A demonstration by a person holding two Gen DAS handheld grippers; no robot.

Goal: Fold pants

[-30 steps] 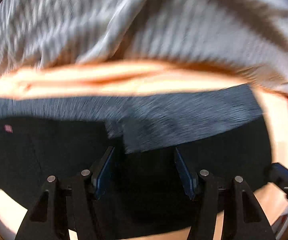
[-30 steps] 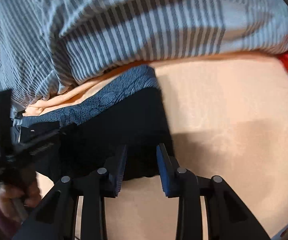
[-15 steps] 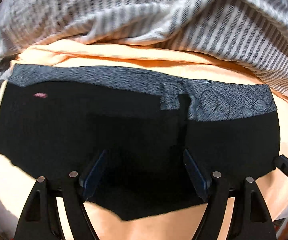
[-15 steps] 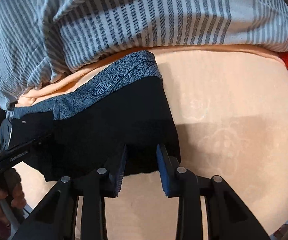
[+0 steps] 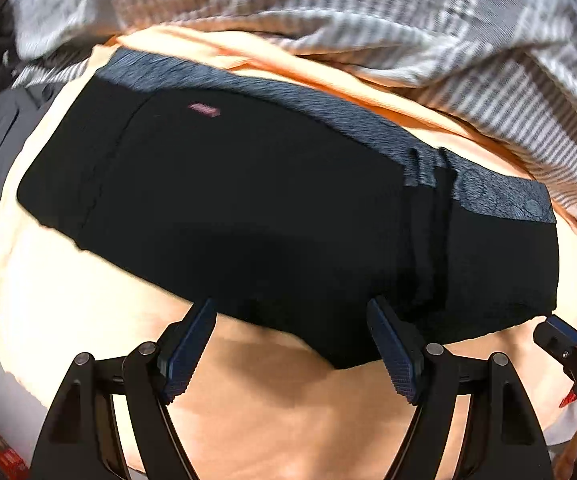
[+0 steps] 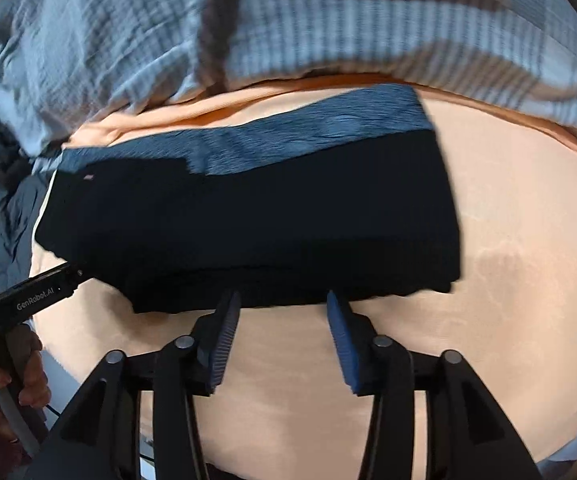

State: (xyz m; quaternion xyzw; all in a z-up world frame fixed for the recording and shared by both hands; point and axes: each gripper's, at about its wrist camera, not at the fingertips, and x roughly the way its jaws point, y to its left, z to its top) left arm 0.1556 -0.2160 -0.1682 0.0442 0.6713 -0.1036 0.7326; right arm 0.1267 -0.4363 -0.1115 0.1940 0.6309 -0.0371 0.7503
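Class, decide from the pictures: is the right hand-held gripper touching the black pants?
Cannot tell. In the right wrist view the right hand-held gripper has open jaws whose tips meet the near edge of the black pants, but no contact or gap shows plainly.

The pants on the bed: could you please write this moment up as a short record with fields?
garment: black pants, folded into a flat block
waistband: blue-grey patterned band along the far edge
surface: peach sheet
behind: striped blanket, bunched past the waistband
left gripper: open, nothing between the pads, at the near edge
right gripper: jaws just been opening, nothing gripped, at the near edge
fold status: looks released, lying free
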